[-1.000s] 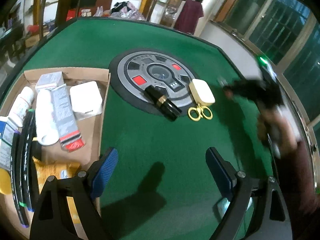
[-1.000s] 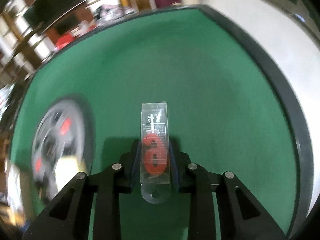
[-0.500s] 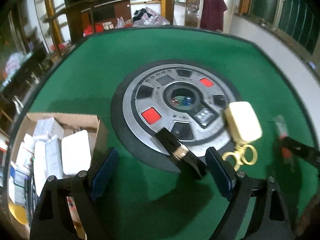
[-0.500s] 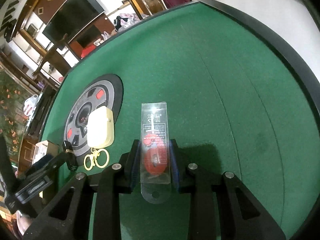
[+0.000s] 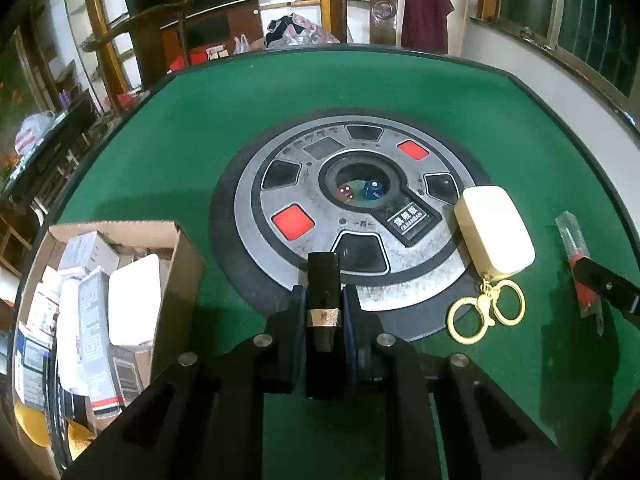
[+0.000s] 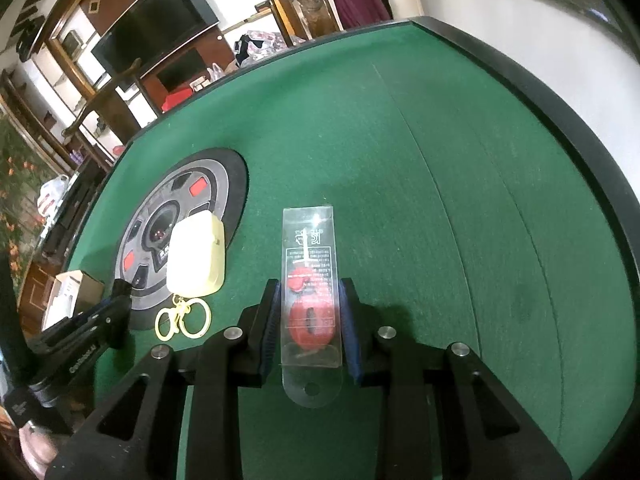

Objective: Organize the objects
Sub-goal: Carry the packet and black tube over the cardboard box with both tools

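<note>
The left claw (image 5: pixel 324 314) is clamped tight on a black tube with a gold band (image 5: pixel 323 316), which lies at the near edge of the round grey dial (image 5: pixel 304 216) set into the green bench (image 5: pixel 180 128); its pads press both sides of the tube near the band. The right claw (image 6: pixel 310 320) is closed on a clear packet holding a red candle shaped like a number (image 6: pixel 309 304), held just above the felt to the right of the dial. Both hands therefore seem to be at the pick-up step, each with 1 item secured. A cream case with gold rings (image 5: pixel 494 232) remains on the dial's rim between the 2 claws. The cardboard box (image 5: pixel 182 264) at the bench's left, already holding cartons and tubes, looks like the likely destination. The next move probably calls for lifting the tube clear of the dial, carrying it left over the box wall and releasing it among the packed items, the packet following.
</note>
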`<state>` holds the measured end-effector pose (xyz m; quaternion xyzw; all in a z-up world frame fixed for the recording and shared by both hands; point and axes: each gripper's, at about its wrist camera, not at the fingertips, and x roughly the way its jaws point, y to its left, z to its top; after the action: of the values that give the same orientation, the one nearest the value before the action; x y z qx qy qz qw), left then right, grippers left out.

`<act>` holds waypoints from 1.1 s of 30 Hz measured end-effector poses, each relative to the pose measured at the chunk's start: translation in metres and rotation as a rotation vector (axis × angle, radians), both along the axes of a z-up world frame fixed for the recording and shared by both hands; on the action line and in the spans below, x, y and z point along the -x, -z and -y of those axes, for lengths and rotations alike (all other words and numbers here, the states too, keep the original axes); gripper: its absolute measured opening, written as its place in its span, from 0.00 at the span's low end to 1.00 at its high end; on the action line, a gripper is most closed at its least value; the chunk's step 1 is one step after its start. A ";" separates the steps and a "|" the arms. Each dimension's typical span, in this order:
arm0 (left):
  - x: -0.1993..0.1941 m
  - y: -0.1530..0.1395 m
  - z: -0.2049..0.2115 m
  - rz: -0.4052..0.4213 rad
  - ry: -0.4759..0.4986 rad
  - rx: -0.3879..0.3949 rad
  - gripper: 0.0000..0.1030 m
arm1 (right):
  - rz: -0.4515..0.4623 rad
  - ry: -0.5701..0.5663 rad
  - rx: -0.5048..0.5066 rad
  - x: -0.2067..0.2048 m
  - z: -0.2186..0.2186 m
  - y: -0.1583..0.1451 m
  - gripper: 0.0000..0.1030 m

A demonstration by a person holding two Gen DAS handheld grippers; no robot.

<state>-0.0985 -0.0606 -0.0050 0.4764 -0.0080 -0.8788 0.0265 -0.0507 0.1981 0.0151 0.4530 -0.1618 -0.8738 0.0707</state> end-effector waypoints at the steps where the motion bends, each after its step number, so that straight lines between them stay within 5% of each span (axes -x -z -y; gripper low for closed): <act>1: -0.003 -0.001 0.003 0.003 -0.001 -0.017 0.14 | 0.001 0.002 0.009 0.000 -0.002 0.000 0.25; 12: -0.085 -0.053 0.040 -0.112 0.006 -0.240 0.14 | 0.024 0.040 0.289 0.004 -0.020 0.007 0.24; 19: -0.146 -0.084 0.109 -0.185 -0.036 -0.347 0.14 | -0.095 0.016 0.149 -0.019 0.006 -0.032 0.24; 27: -0.198 -0.063 0.195 -0.196 -0.194 -0.320 0.14 | -0.163 -0.176 0.167 -0.070 0.085 -0.092 0.25; 33: -0.220 -0.033 0.235 -0.162 -0.286 -0.323 0.14 | -0.119 -0.358 0.207 -0.095 0.169 -0.090 0.25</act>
<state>0.1219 -0.2959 0.0282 0.3984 0.2025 -0.8914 0.0749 0.0439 0.0296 0.1049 0.4123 -0.1630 -0.8513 0.2806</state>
